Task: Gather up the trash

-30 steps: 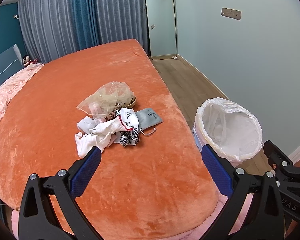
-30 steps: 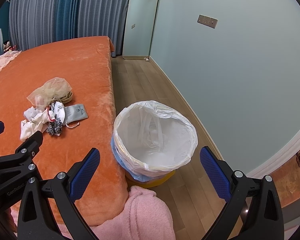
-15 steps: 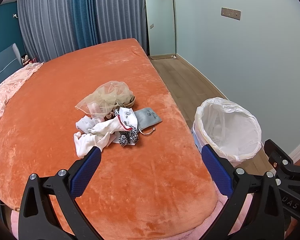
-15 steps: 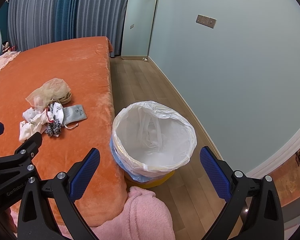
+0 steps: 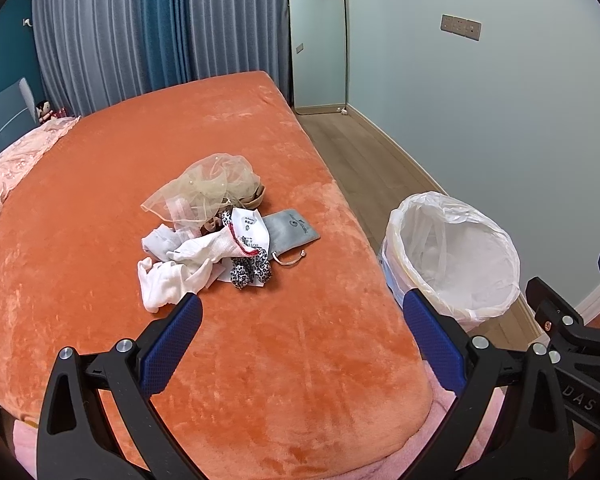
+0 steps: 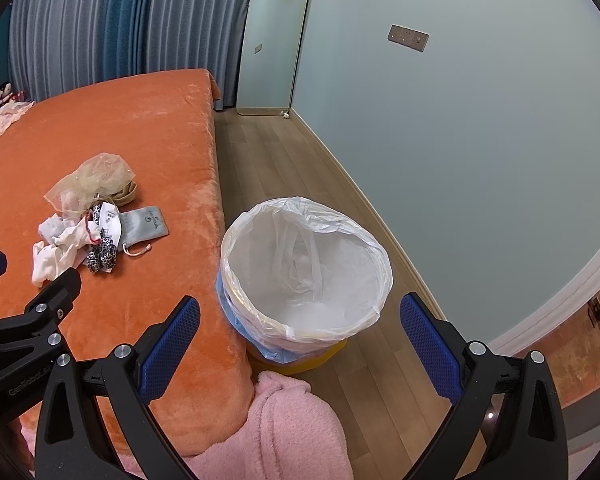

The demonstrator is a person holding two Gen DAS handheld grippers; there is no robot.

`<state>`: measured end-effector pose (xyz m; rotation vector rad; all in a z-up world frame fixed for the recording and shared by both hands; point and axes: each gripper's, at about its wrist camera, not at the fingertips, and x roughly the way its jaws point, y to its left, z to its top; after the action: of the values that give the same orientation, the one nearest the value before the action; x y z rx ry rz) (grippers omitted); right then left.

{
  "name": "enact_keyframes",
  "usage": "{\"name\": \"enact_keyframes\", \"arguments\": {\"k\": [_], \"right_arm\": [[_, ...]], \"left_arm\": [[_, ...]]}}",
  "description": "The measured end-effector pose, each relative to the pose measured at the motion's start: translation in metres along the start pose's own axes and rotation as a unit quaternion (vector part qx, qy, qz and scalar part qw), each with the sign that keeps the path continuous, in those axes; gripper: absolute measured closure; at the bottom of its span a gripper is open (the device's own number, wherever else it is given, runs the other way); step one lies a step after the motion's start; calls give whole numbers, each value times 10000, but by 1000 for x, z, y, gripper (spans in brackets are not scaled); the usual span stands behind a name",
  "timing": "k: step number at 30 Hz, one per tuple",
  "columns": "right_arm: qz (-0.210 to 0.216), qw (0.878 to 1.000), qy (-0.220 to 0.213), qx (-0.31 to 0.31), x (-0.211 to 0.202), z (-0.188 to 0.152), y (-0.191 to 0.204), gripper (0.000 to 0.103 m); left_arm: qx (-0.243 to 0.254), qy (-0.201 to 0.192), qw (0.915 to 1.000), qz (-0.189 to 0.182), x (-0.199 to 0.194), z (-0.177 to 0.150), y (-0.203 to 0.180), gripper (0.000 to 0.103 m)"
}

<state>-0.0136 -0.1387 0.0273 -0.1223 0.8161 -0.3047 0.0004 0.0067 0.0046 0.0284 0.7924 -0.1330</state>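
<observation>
A pile of trash (image 5: 208, 236) lies on the orange bed (image 5: 140, 152): beige netting, white cloth, a leopard-print piece, a white tag and a grey drawstring pouch (image 5: 292, 232). The pile also shows in the right wrist view (image 6: 88, 224). A bin lined with a white bag (image 5: 452, 252) stands on the floor beside the bed; it also shows in the right wrist view (image 6: 308, 264). My left gripper (image 5: 300, 316) is open and empty, above the bed short of the pile. My right gripper (image 6: 300, 316) is open and empty, above the bin's near rim.
A pink fluffy cloth (image 6: 284, 428) hangs at the bed's near corner next to the bin. A tall mirror (image 5: 318, 36) leans against the far wall. Wooden floor (image 6: 284, 172) runs between bed and wall. Curtains (image 5: 140, 32) hang behind the bed.
Both views have shifted only slightly; the pile sits a touch further left in the left wrist view. Both grippers stay open and empty.
</observation>
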Motion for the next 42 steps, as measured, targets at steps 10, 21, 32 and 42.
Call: {"name": "enact_keyframes", "arguments": {"k": [10, 21, 32, 42], "right_arm": [[-17, 10000, 23, 52, 10, 1, 8, 7], [266, 9995, 116, 110, 43, 0, 43, 7], [1042, 9942, 270, -90, 73, 14, 120, 8], [1594, 9857, 342, -424, 99, 31, 193, 17]], "left_arm": [[-3, 173, 9997, -144, 15, -3, 8, 7], [-146, 441, 9988, -164, 50, -8, 67, 7], [-1027, 823, 9912, 102, 112, -7, 168, 8], [-1636, 1338, 9766, -397, 170, -17, 217, 40]]}}
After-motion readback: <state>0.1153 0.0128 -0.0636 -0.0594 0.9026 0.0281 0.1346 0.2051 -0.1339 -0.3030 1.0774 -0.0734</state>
